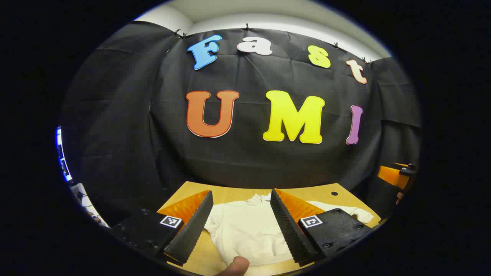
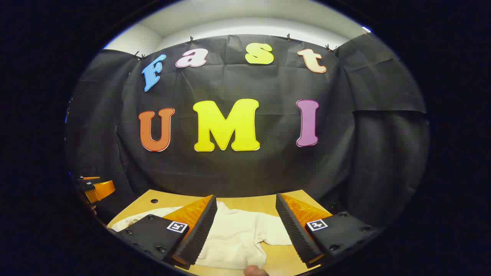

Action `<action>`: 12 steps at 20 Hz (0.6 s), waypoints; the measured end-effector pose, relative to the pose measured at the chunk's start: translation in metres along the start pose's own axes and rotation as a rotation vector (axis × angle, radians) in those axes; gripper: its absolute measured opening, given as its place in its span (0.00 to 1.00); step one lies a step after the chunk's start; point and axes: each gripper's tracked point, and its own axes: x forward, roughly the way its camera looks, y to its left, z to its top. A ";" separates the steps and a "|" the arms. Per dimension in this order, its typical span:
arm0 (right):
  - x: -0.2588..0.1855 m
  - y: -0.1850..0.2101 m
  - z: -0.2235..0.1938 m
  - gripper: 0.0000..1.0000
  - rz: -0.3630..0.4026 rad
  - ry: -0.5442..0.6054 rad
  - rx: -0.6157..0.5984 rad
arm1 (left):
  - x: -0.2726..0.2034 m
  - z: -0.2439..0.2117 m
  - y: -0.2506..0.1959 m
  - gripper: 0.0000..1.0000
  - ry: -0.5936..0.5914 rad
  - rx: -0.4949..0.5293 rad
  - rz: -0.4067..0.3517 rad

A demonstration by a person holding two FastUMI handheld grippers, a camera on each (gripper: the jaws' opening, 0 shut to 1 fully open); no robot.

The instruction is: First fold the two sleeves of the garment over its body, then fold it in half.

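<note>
On the light wooden tabletop (image 1: 230, 191): cream long-sleeved garment (image 1: 245, 230) spread flat, sleeves out. Both jaws released, above it. Risk: pinching 2 layers, dragging body cloth askew.

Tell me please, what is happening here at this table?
A person holds two grippers above a white garment lying on a wooden table. The left gripper and the right gripper are both open and hold nothing. The garment looks spread out, with no fold made yet.
</note>
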 end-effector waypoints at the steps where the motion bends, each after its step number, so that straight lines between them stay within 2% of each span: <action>1: 0.002 0.006 0.001 0.96 0.013 0.003 -0.007 | 0.002 0.002 0.000 0.96 -0.010 -0.008 0.002; 2: 0.001 0.012 0.003 0.93 0.032 0.002 -0.008 | 0.003 0.004 0.001 0.96 -0.017 -0.018 0.004; 5: 0.002 0.025 0.011 0.96 0.065 -0.019 -0.012 | 0.005 0.005 -0.001 0.96 -0.028 -0.031 0.002; 9: 0.003 0.037 0.011 0.96 0.095 -0.021 -0.006 | 0.006 0.017 -0.004 0.96 -0.067 0.004 -0.011; 10: 0.003 0.037 0.010 0.96 0.096 -0.019 -0.005 | 0.006 0.018 -0.007 1.00 -0.070 0.005 -0.021; 11: 0.003 0.039 0.009 0.96 0.102 -0.015 -0.005 | 0.006 0.017 -0.009 0.96 -0.066 0.005 -0.023; 12: 0.002 0.039 0.007 0.93 0.101 -0.013 -0.006 | 0.008 0.015 -0.008 0.96 -0.062 -0.001 -0.025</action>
